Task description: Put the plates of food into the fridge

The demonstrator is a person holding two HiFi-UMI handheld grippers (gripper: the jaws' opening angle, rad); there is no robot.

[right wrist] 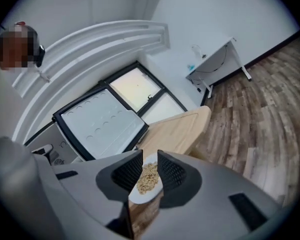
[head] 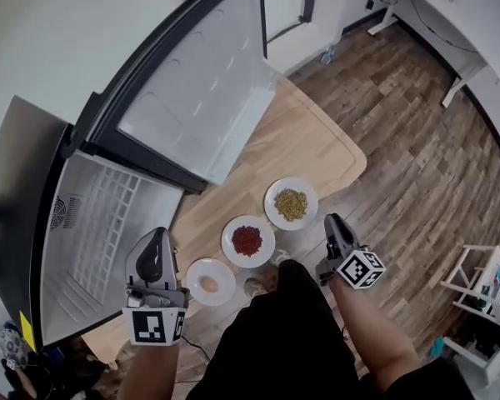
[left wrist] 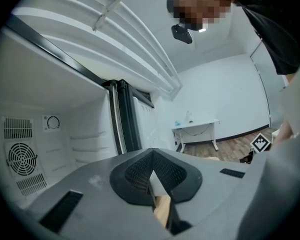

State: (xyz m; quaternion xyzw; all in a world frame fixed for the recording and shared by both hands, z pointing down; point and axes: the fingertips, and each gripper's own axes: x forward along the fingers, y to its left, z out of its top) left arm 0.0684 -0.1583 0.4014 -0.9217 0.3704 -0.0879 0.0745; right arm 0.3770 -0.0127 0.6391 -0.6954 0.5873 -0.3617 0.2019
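Three plates of food are being shown in a slanting row on the near end of the wooden table (head: 317, 144). A plate of yellowish grains (head: 291, 203) is lying farthest in from the table's near edge. A plate of red food (head: 247, 241) is lying in the middle of the row. A plate with one pale orange piece (head: 210, 282) is lying closest to the table's near corner. None of them is being touched.

The fridge (head: 100, 232) is being left open at the table's left side, with its door (head: 204, 98) swung wide along that side of the table.

The left gripper (left wrist: 151, 156) is being held off the table's near left corner, just beside the plate with the pale orange piece. Its jaws are being kept together, with nothing between them.

The right gripper (right wrist: 150, 160) is being held just off the table's near right edge and pointed at the plate of grains. Its jaws are being held partway apart, and nothing is being gripped. The grains are being seen through the gap, with the plate lying beyond the jaws on the table.
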